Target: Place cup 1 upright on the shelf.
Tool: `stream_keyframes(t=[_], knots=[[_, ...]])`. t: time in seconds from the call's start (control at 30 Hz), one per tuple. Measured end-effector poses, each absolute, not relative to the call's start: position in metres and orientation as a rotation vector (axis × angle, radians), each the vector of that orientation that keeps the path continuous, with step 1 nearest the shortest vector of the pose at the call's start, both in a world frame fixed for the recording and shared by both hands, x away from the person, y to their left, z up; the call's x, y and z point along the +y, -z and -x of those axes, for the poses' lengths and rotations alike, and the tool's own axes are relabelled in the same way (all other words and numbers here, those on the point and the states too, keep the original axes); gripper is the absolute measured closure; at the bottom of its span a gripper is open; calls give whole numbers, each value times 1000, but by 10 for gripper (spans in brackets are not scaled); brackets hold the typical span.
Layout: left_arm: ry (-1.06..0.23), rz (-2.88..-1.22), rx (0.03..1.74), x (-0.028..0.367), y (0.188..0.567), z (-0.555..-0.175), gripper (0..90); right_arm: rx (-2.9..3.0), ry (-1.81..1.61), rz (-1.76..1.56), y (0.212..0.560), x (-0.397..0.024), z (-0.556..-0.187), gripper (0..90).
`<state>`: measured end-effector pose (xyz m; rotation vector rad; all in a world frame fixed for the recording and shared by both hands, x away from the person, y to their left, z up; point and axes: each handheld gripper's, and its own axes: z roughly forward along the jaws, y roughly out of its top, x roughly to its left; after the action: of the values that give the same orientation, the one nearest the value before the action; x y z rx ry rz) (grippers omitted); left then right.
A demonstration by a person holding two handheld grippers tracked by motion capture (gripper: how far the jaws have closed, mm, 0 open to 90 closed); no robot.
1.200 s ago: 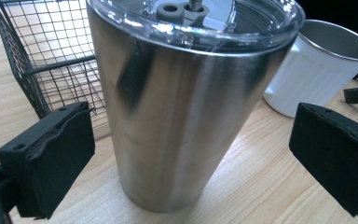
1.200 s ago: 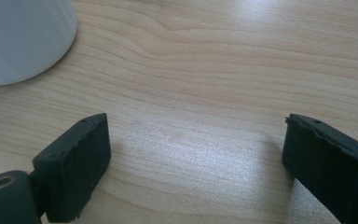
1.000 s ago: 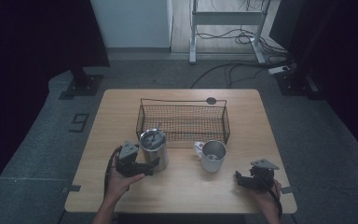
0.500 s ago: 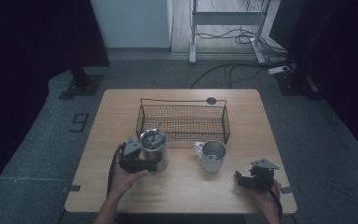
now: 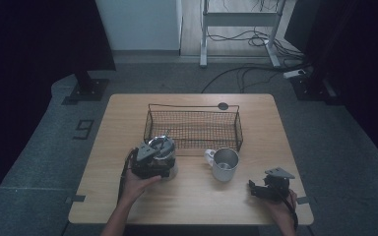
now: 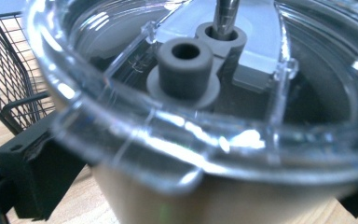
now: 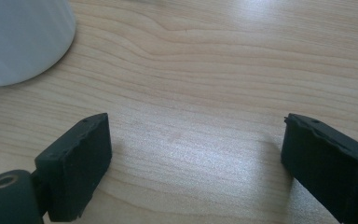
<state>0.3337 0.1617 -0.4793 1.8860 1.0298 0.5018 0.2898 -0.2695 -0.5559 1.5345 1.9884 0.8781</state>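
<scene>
My left gripper point(image 5: 153, 164) straddles the clear-lidded tumbler point(image 5: 161, 150), jaws against its sides. My right gripper point(image 7: 193, 163), at four o'clock from the mug point(image 5: 224, 164), rests spread on the table point(image 5: 197, 201).

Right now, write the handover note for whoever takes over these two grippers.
Left gripper: jaws around the lidded tumbler, which stands on the table just in front of the wire basket; whether they are clamped is unclear.
Right gripper: open, empty, low over bare wood near the table's right front corner.
Metal mug: upright, in front of the basket, untouched.
Done: tumbler reached.
Left: probably both cups into the basket.
</scene>
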Motion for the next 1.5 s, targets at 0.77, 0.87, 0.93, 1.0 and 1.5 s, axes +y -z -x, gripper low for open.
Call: stream_keyframes(t=[0.77, 0.87, 0.93, 1.0, 1.5], knots=[[-518, -1896, 989, 158, 481, -339, 35, 1987, -879, -1534, 556, -270, -290, 86], [-514, -1905, 988, 158, 480, -340, 35, 1987, -879, -1535, 556, -270, -290, 86], [-512, -1914, 989, 158, 479, -340, 36, 1987, -879, -1535, 556, -270, -290, 86], [-511, -1917, 988, 158, 479, -340, 36, 1987, -879, -1534, 556, -270, -290, 86], [-522, -1915, 984, 163, 472, -338, 38, 1986, -879, -1535, 556, -270, -290, 88]])
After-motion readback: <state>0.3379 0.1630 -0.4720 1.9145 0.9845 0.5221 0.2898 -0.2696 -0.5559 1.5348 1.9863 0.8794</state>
